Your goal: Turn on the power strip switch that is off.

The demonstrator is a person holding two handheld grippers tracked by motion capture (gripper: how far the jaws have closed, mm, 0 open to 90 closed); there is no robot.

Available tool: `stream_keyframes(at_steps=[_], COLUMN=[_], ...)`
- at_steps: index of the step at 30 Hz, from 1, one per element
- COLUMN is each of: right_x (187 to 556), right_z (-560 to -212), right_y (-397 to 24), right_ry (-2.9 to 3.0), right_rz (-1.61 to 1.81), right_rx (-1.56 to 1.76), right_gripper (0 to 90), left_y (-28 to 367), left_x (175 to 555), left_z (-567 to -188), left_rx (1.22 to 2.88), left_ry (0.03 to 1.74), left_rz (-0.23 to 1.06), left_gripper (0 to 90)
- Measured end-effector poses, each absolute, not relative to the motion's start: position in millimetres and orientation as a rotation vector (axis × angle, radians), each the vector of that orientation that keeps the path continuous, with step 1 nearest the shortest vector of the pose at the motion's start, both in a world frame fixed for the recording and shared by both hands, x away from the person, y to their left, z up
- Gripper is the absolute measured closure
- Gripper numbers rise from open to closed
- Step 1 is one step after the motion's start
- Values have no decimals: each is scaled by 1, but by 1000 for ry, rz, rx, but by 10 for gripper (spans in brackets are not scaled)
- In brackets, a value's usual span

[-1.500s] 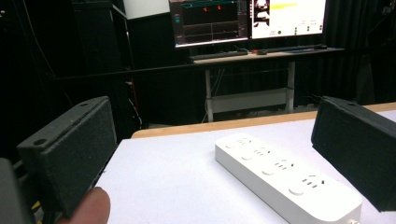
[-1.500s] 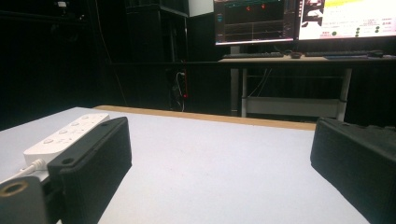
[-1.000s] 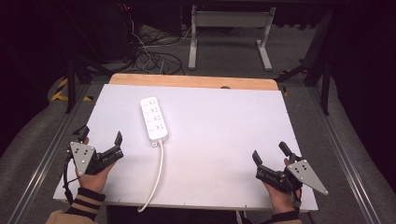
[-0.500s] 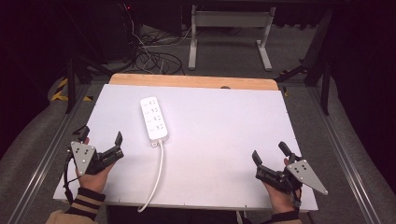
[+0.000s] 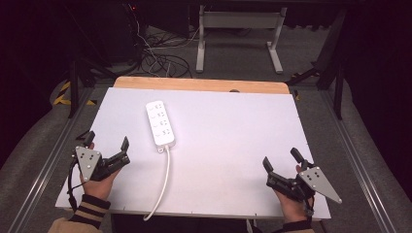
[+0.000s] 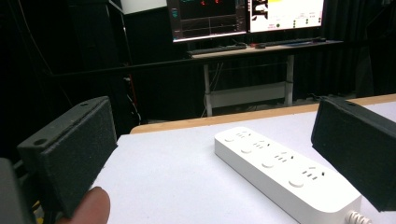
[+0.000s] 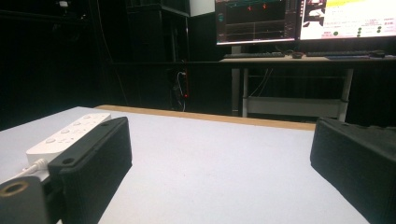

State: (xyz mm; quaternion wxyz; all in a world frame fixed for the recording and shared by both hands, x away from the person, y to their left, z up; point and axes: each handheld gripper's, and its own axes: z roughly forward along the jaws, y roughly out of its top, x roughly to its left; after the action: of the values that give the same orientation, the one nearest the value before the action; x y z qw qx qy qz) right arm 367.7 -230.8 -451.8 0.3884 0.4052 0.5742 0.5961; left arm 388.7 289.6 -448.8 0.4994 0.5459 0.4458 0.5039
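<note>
I see a long, smooth white plastic power strip (image 5: 161, 123) lying flat toward the far left of the matte white table (image 5: 233, 136), its cord (image 5: 163, 182) trailing to the near edge. My left gripper (image 5: 107, 143) and right gripper (image 5: 282, 160) rest at the near corners, jaws spread wide, empty. Beyond, dark room, lit monitors (image 6: 243, 16).

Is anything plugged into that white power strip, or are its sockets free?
Free. The power strip lies flat on the white table, and the left gripper view shows its four socket groups bare. Its own cord trails off the near edge.
</note>
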Motion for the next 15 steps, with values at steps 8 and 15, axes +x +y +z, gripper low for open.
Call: stream_keyframes(at_steps=[8,15], right_x=[368,368], right_z=[-452,-452], right_y=[-231,-231], right_ry=[1458,1461], right_rz=[1514,1517], right_rx=[1031,1033], right_gripper=[58,58], left_y=[289,289], left_x=[389,390], left_z=[-449,-449], left_rx=[1324,1325], left_ry=[1076,1077], left_rz=[1217,1218], left_gripper=[7,7])
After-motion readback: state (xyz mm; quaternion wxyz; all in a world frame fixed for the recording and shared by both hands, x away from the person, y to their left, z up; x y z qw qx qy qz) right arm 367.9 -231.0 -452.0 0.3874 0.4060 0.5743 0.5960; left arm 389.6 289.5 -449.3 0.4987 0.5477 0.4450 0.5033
